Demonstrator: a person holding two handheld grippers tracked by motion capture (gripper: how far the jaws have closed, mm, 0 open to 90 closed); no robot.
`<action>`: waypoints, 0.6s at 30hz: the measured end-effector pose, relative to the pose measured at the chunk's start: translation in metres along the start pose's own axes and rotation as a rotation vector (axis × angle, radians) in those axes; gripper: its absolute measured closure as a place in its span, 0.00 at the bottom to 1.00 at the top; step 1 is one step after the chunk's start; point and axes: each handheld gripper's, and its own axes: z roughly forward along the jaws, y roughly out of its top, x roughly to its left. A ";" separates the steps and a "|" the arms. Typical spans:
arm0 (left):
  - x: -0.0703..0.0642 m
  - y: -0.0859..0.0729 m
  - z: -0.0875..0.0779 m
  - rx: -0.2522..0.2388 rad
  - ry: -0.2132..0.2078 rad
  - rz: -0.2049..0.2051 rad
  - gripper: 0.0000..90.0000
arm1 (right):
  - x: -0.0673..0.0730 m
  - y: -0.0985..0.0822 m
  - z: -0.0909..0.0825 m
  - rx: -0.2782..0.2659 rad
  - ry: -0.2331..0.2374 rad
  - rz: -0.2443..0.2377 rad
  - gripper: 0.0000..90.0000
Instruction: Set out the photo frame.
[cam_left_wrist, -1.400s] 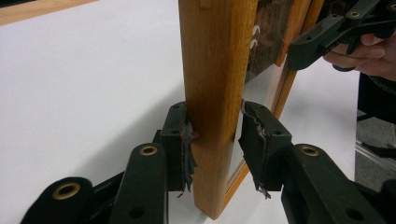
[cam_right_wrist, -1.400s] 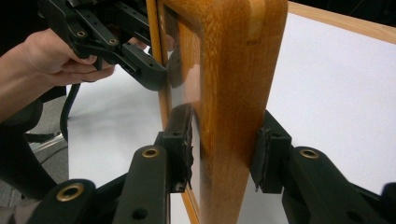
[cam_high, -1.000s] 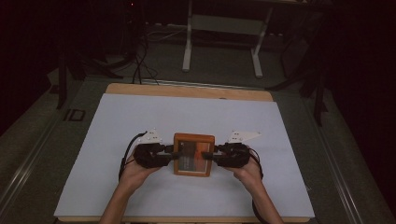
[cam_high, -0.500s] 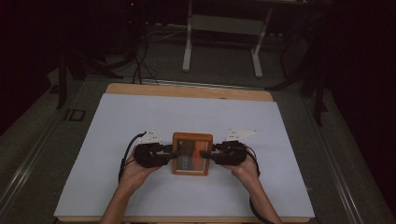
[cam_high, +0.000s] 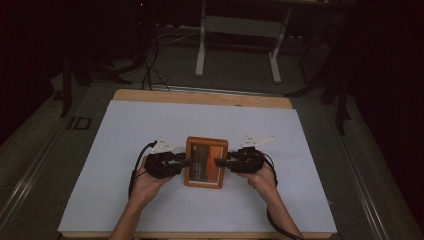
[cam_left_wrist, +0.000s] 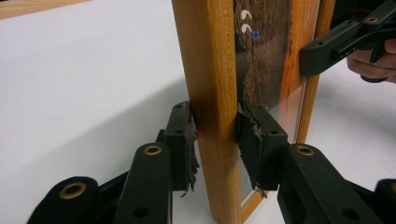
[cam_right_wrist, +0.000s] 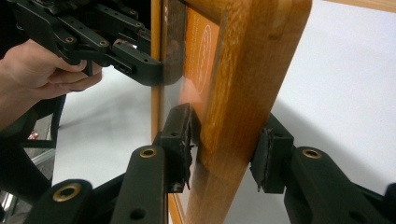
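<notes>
Little has shifted since a second ago: the wooden picture frame (cam_high: 206, 162) sits at the same spot on the white counter (cam_high: 125, 130), while the left gripper (cam_high: 182, 162) has just been closing its jaws on the frame's left rail. That grip looks firm now, pads pressed on both faces of the rail. The right gripper (cam_high: 223, 162) is clamped on the opposite rail. Both sides grasped, so this is the hold step; next likely comes a level, matched lift by both hands.
</notes>
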 end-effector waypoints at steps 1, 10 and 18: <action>0.000 0.000 0.000 0.001 0.001 -0.001 0.73 | -0.001 0.000 0.000 0.002 0.003 0.000 0.69; 0.002 -0.001 0.000 0.006 -0.011 -0.031 0.73 | -0.007 0.005 0.004 0.001 0.024 0.010 0.68; 0.001 0.000 0.000 0.001 -0.027 -0.021 0.73 | -0.009 0.002 0.001 0.004 0.035 0.010 0.68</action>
